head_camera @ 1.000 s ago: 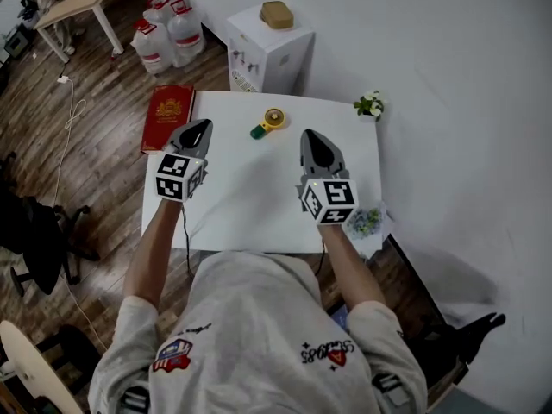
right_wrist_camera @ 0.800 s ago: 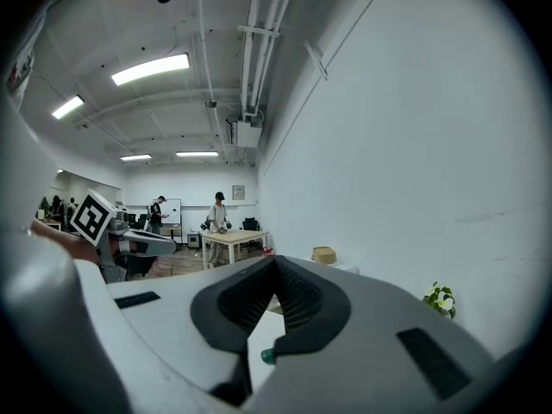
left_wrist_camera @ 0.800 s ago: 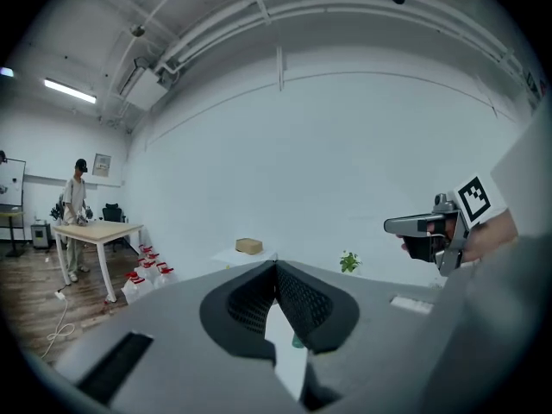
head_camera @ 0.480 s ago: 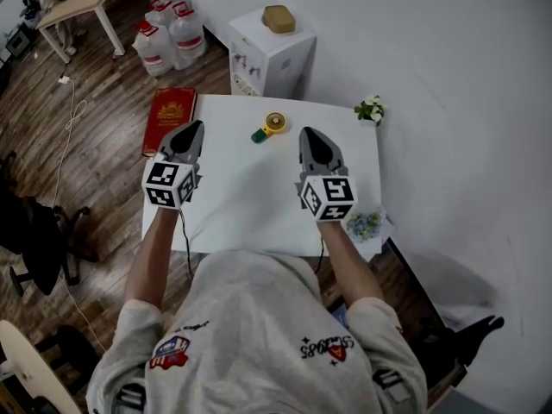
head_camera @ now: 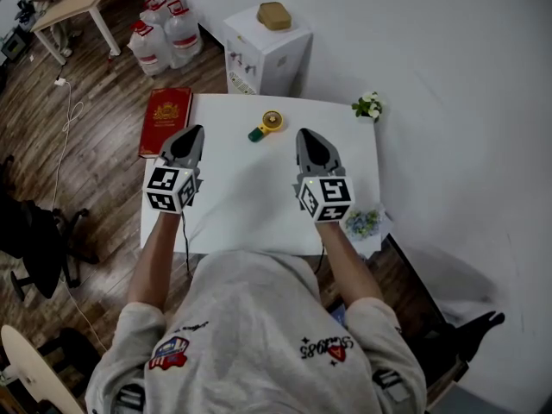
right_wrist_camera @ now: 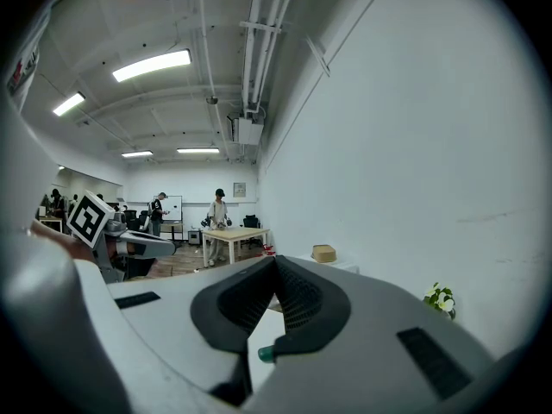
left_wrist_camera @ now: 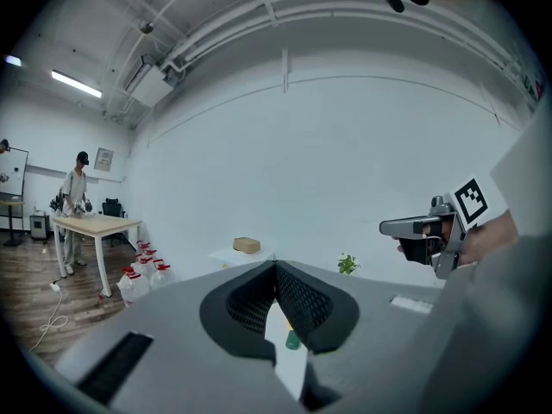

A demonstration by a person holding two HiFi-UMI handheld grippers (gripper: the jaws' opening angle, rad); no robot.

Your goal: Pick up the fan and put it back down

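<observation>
Overhead in the head view, the left tongs (head_camera: 188, 141) and right tongs (head_camera: 309, 141) hover above the white worktop (head_camera: 250, 205), the left one near a red book (head_camera: 166, 110). The fan (head_camera: 267, 124), yellow with a green handle, lies on the worktop beyond and between them, apart from both. In the left gripper view, the jaws meet at their tips and clamp nothing. In the right gripper view, these jaws are likewise closed and empty, with the fan's green handle showing below them.
</observation>
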